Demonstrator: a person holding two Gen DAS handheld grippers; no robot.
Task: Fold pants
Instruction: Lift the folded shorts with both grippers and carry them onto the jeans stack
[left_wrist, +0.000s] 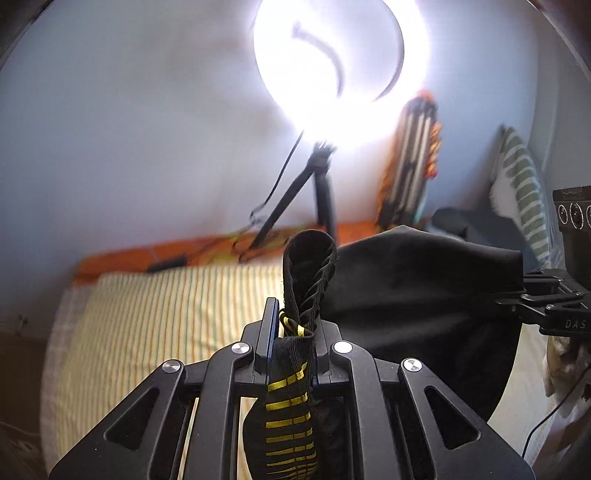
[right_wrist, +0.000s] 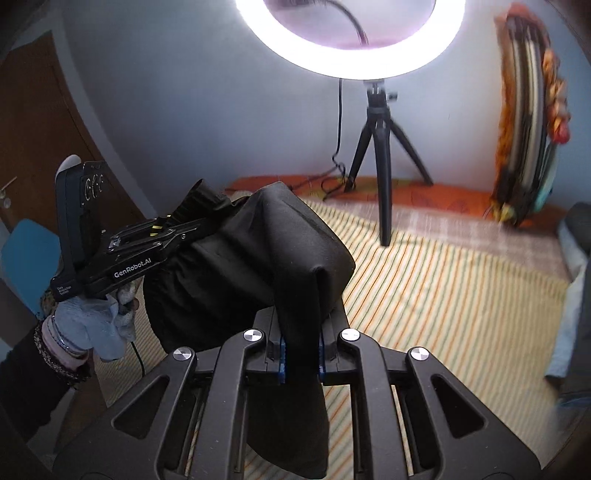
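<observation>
The black pants (left_wrist: 406, 288) hang lifted over the bed, stretched between both grippers. My left gripper (left_wrist: 291, 332) is shut on the elastic waistband (left_wrist: 310, 266), which has yellow stripes and stands up in a loop above the pads. In the right wrist view, my right gripper (right_wrist: 299, 347) is shut on a fold of the plain black cloth (right_wrist: 258, 251). The cloth drapes down behind its fingers. The left gripper (right_wrist: 192, 225) shows there at the left, held by a gloved hand (right_wrist: 92, 325). The right gripper (left_wrist: 524, 295) shows at the right edge of the left wrist view.
A bed with a yellow striped sheet (right_wrist: 443, 280) lies below. A lit ring light on a black tripod (right_wrist: 380, 155) stands on it near an orange blanket (right_wrist: 424, 194). A rolled mat (right_wrist: 528, 122) leans on the wall. A brown door (right_wrist: 37, 122) is at left.
</observation>
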